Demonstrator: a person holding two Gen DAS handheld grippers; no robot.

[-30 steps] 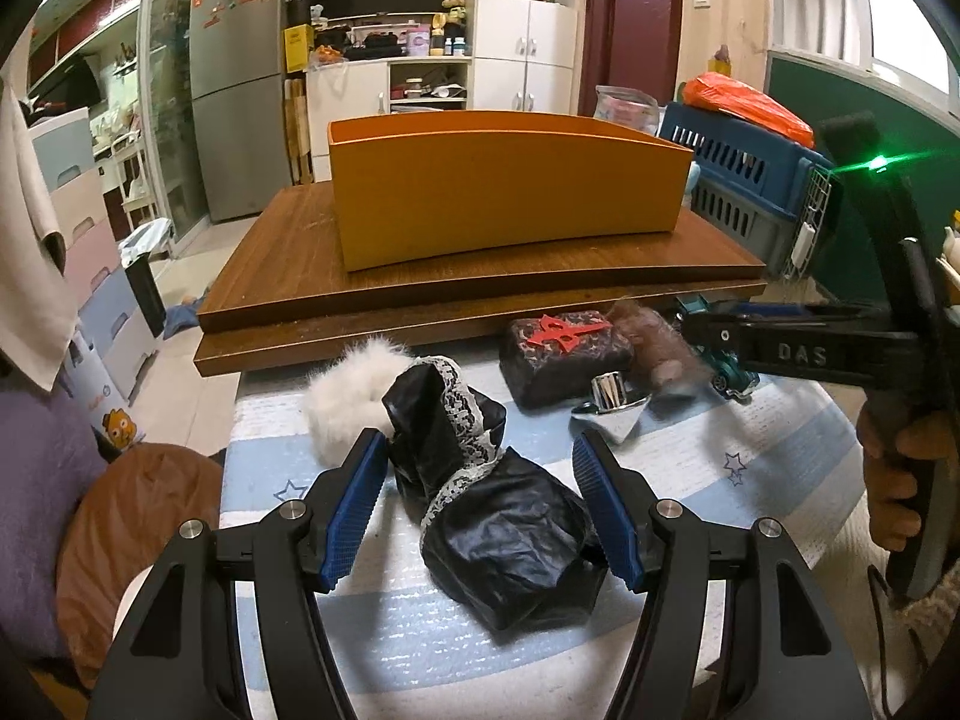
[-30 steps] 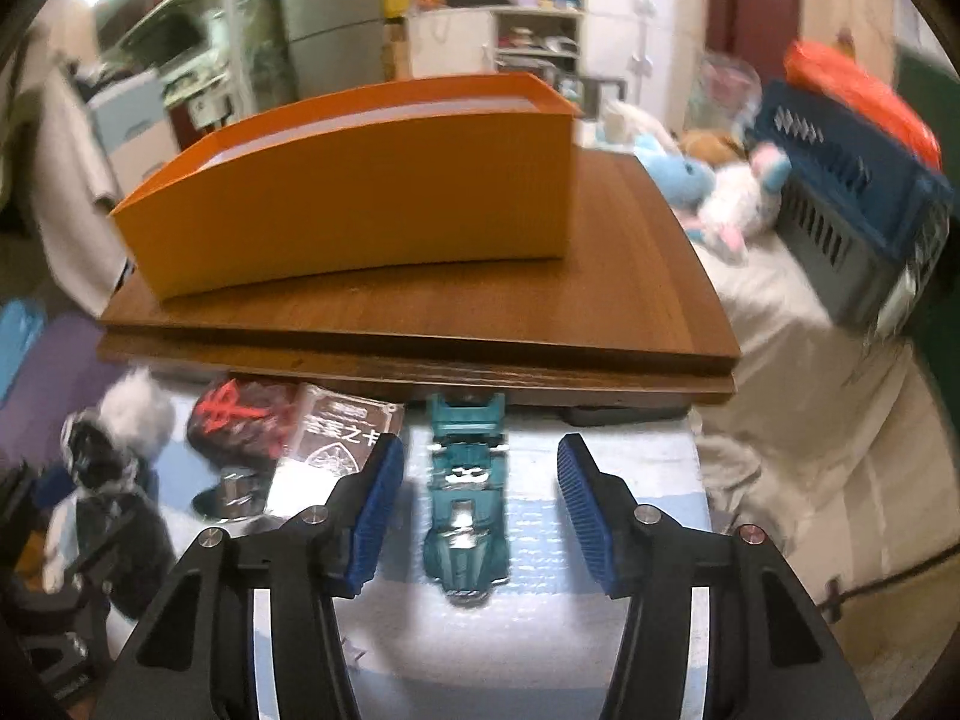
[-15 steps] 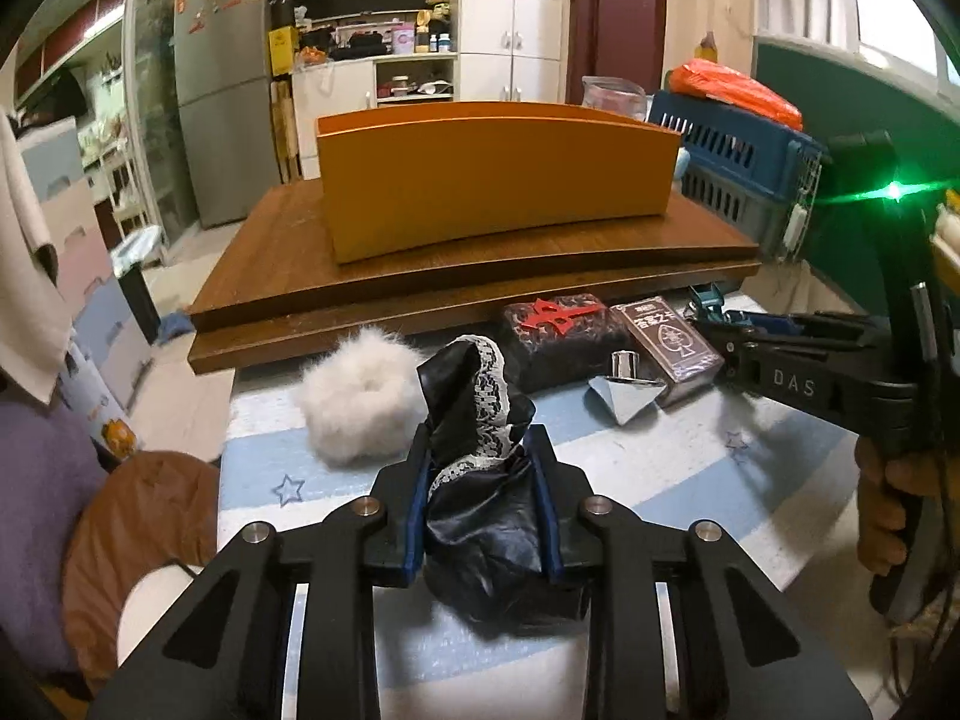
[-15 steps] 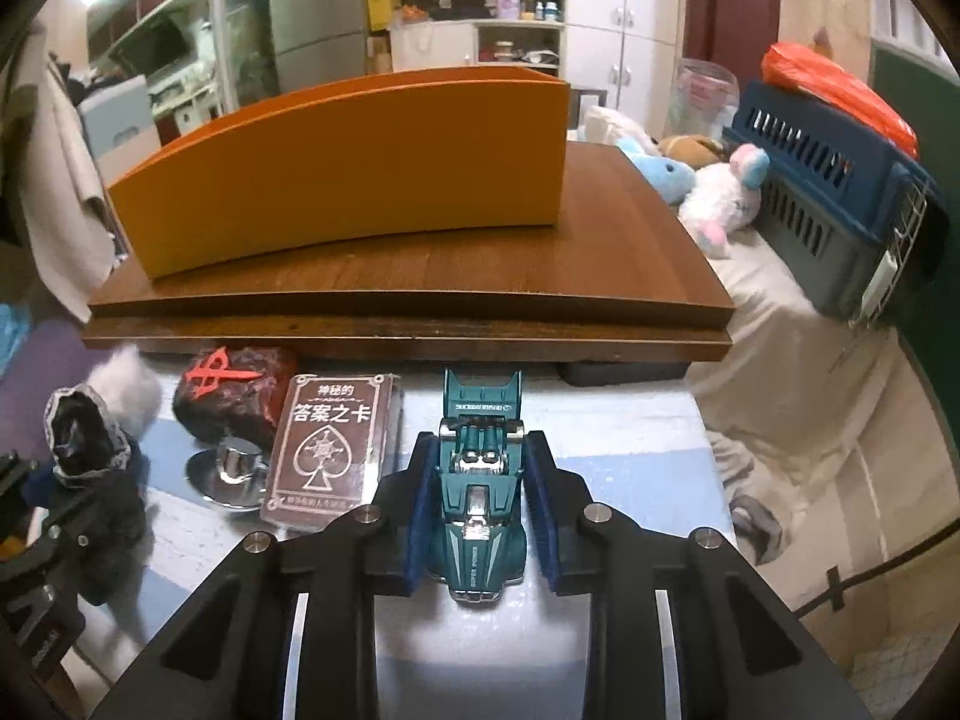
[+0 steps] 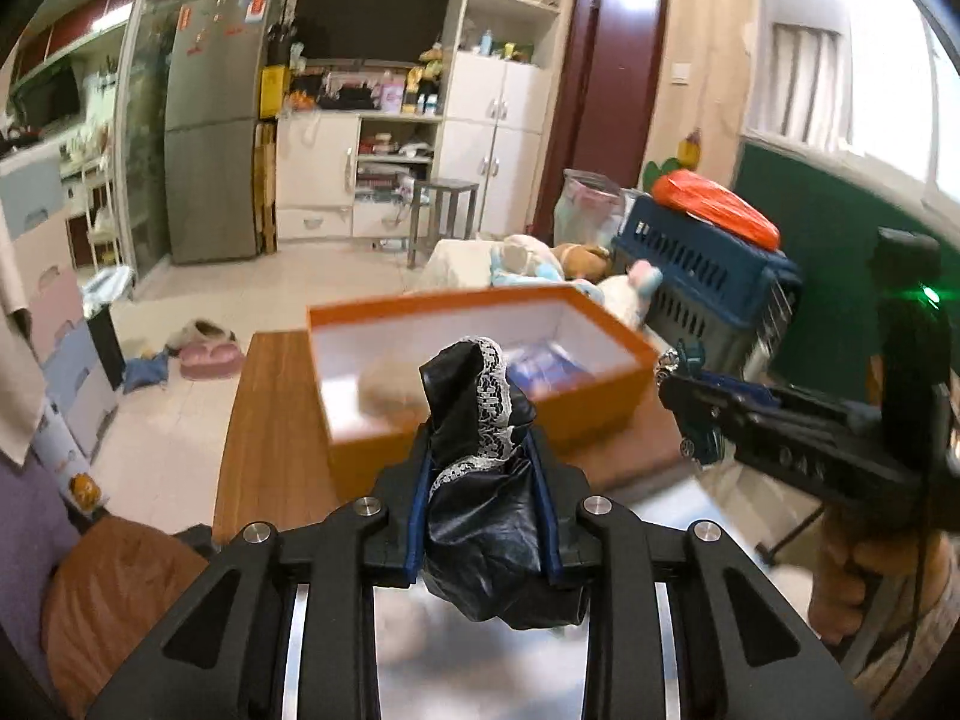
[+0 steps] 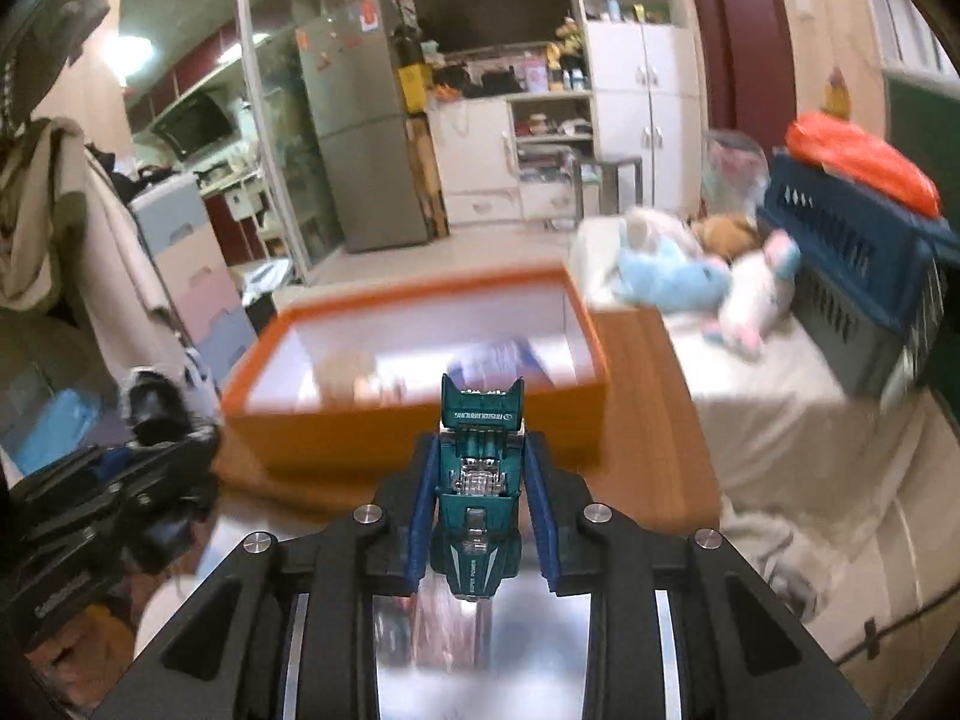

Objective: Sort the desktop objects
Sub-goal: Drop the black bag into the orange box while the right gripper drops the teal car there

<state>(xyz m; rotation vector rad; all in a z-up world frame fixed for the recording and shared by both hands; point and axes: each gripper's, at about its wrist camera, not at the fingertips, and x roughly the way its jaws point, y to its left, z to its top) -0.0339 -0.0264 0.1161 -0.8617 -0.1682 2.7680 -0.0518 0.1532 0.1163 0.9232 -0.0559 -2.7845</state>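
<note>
Left wrist view. The left gripper (image 5: pixel 485 513) is pinched on a black crinkled bundle (image 5: pixel 492 516), glossy like thin plastic or faux leather, with a strip of white lace along its upper fold. The blue pads press its two sides; its lower end bulges below the fingers and is partly cut off by the gripper body. Beyond it sits the orange box (image 5: pixel 474 372), rectangular, open-topped, white inside. Its contents are blurred: a pale fuzzy lump and something blue-purple, neither clear. The box stands on a brown wooden board (image 5: pixel 264 438) with visible grain. At the right edge the right gripper (image 5: pixel 696 414) reaches in, a hand (image 5: pixel 870 576) on its handle; the teal toy car shows only as a sliver at its tip. The surface directly under the gripper is smeared and unreadable.

Right wrist view. The right gripper (image 6: pixel 480 516) is clamped on the teal toy car (image 6: pixel 477 504), die-cast, shiny, with a chrome engine block and a rear wing bearing lettering too small to read. The car is held above the board's near edge, short of the orange box (image 6: pixel 420 384). At far left the left gripper with its black bundle is blurred. Behind: grey fridge (image 6: pixel 360 138), white cabinets, plush toys (image 6: pixel 708 288) on a pale sheet, blue crate (image 6: pixel 858 264).
</note>
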